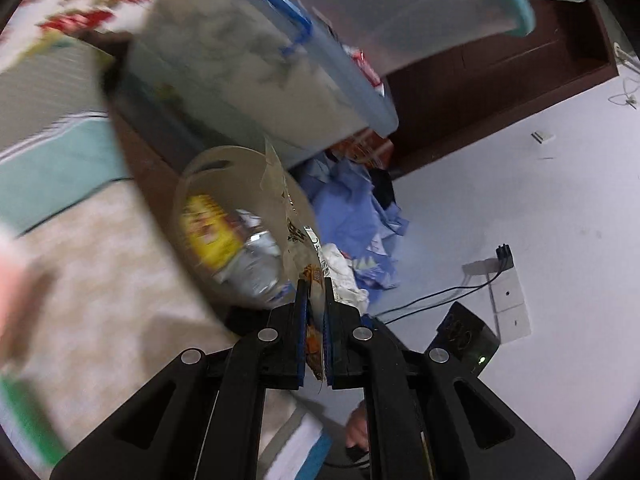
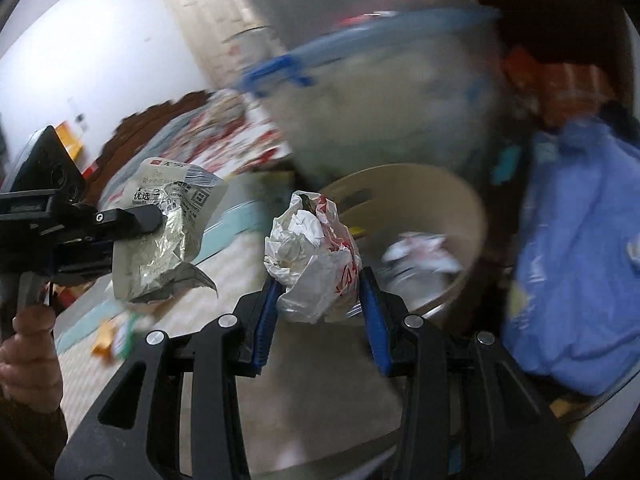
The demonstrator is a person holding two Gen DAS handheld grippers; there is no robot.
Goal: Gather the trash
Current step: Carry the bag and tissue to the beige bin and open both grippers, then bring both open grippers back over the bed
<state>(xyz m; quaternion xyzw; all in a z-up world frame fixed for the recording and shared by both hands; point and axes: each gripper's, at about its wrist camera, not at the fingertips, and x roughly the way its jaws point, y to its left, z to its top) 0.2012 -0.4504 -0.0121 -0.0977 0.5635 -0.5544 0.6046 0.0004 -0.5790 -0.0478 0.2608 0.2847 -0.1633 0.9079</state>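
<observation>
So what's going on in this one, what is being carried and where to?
A person is collecting trash with two tools. The left hand-held gripper is shut on a flattened silvery snack wrapper, and the right hand-held gripper clamps a crumpled white plastic bag. Both point toward a beige waste bin on the floor that already holds a bottle and wrappers. Nothing has been dropped in yet; the picture is motion-blurred.

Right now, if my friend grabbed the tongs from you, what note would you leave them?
Left tongs: shut on a flat foil wrapper.
Right tongs: shut on a crumpled white plastic bag.
The tan bin sits just ahead, with a yellow packet and other trash already inside.
Done: both pieces picked up.
Left: drop both in the bin, then get the scraps on the floor.
</observation>
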